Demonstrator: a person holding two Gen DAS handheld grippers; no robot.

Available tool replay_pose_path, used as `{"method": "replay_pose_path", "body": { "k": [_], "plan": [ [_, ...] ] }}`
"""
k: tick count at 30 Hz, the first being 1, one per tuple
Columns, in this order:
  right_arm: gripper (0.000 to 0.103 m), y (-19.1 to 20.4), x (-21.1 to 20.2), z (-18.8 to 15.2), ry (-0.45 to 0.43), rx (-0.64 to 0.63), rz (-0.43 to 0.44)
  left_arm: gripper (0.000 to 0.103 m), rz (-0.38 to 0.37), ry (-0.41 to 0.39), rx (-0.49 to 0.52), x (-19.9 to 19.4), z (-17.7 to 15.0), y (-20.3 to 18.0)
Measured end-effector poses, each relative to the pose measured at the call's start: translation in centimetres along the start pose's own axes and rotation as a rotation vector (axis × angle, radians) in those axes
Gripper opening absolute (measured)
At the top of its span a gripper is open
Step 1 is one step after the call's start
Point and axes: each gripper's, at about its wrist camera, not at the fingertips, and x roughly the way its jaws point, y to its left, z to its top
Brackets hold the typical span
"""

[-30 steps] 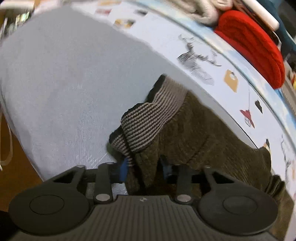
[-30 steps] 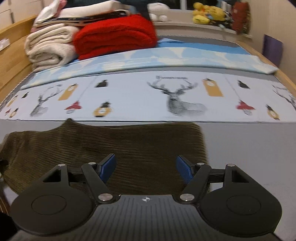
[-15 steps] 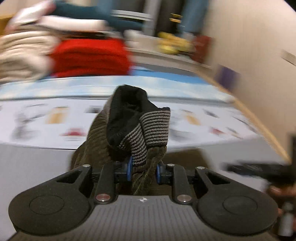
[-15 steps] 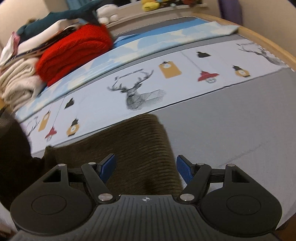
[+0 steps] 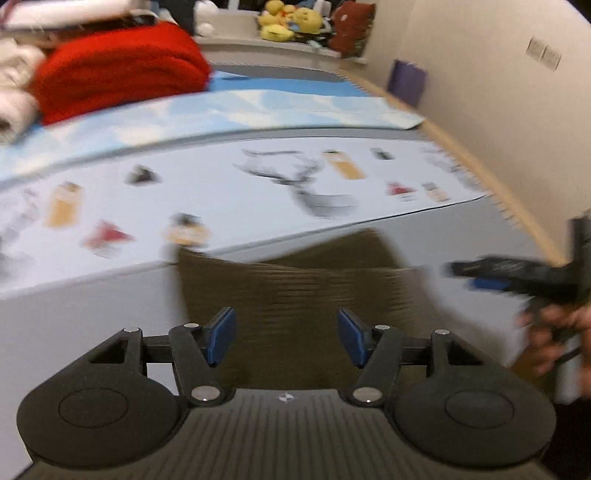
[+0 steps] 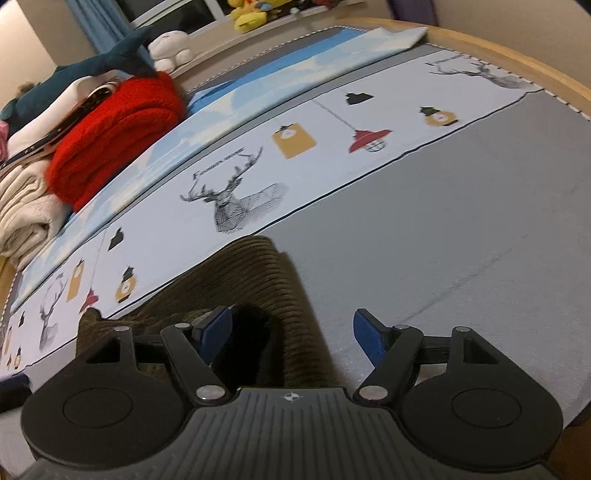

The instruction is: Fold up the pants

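Note:
The olive-brown corduroy pants (image 5: 295,291) lie folded over on the grey bed sheet. My left gripper (image 5: 286,338) is open and empty, just above the near part of the pants. In the right wrist view the pants (image 6: 258,280) show their folded end with a dark opening between the fingers. My right gripper (image 6: 291,334) is open over that end, with nothing held. The right gripper also shows blurred at the right edge of the left wrist view (image 5: 517,277).
A printed deer-pattern cloth (image 6: 332,155) covers the far part of the bed. A red blanket (image 6: 114,136) and cream towels (image 6: 22,218) are stacked at the far left. Plush toys (image 5: 288,22) sit on a shelf behind. A wooden bed edge (image 6: 517,62) runs on the right.
My left gripper carried the striped waistband end over to the right, opened and let it go. The pants now lie folded. My right gripper stayed open and tilted.

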Motion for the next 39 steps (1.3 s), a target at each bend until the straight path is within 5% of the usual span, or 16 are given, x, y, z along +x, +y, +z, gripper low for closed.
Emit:
{"method": "replay_pose_path", "body": {
  "k": [4,6,8,10,14,22,25,28,32,33,34,39],
  "plan": [
    [0.079,0.3,0.5,-0.4,0.035,0.032,0.052,0.067,0.083,0.019,0.004,0.5,0.1,6.4],
    [0.082,0.8,0.9,-0.6,0.052,0.026,0.081,0.067,0.095,0.038,-0.077,1.8,-1.0,9.5],
    [0.085,1.3,1.4,-1.0,0.078,0.013,0.099,0.065,0.128,0.166,-0.230,3.5,-1.6,11.6],
    [0.087,1.9,2.3,-1.5,0.120,-0.001,0.090,0.065,0.098,0.200,-0.290,4.7,-1.6,11.8],
    [0.094,3.1,4.4,-2.7,0.201,-0.054,0.004,0.066,0.138,0.178,-0.150,5.0,-1.0,9.9],
    [0.095,4.6,5.5,-3.0,0.205,-0.096,-0.063,0.067,0.100,0.152,-0.138,5.1,-0.2,8.5],
    [0.084,5.1,5.5,-3.2,0.197,-0.121,-0.071,0.067,0.091,0.143,-0.141,4.7,-0.1,8.3],
    [0.057,5.7,5.1,-3.4,0.172,-0.157,-0.074,0.067,0.090,0.139,-0.140,4.4,0.0,8.2],
    [0.035,7.8,3.8,-3.9,0.097,-0.301,-0.111,0.067,0.096,0.135,-0.145,4.3,0.0,8.4],
    [0.017,8.5,3.2,-4.0,0.069,-0.337,-0.106,0.067,0.097,0.134,-0.146,4.2,0.0,8.5],
    [0.011,9.0,2.6,-3.8,0.042,-0.356,-0.070,0.067,0.098,0.131,-0.148,4.1,0.0,8.5],
    [0.010,11.6,-2.4,-2.6,-0.168,-0.433,0.197,0.067,0.105,0.132,-0.148,4.1,0.0,8.4]
  ]
}}
